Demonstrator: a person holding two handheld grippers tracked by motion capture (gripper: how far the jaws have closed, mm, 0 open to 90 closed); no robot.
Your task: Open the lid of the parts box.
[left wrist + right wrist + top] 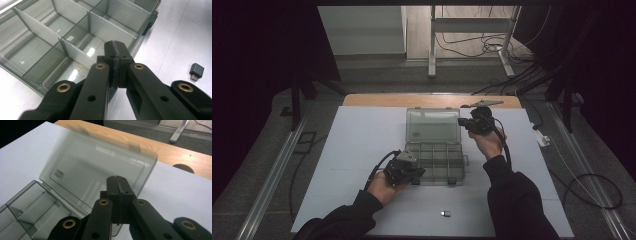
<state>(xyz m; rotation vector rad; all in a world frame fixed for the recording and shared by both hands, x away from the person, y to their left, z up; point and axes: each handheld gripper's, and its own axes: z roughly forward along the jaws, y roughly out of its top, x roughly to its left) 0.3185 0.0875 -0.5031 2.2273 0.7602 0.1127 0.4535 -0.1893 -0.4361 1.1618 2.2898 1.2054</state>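
Left hand-held gripper (414,173) sits at the front-left corner of the open clear box (434,161) on the counter (357,145) in the high view; right hand-held gripper (466,122) is up by the lid (432,126), and a little adapter (445,213) lies nearer the person. Left gripper view: jaws closed on nothing, tips over the box's front wall (37,86), adapter (196,71) off to the side. Right gripper view: jaws shut and empty, right in front of the blurry, raised lid (97,170).
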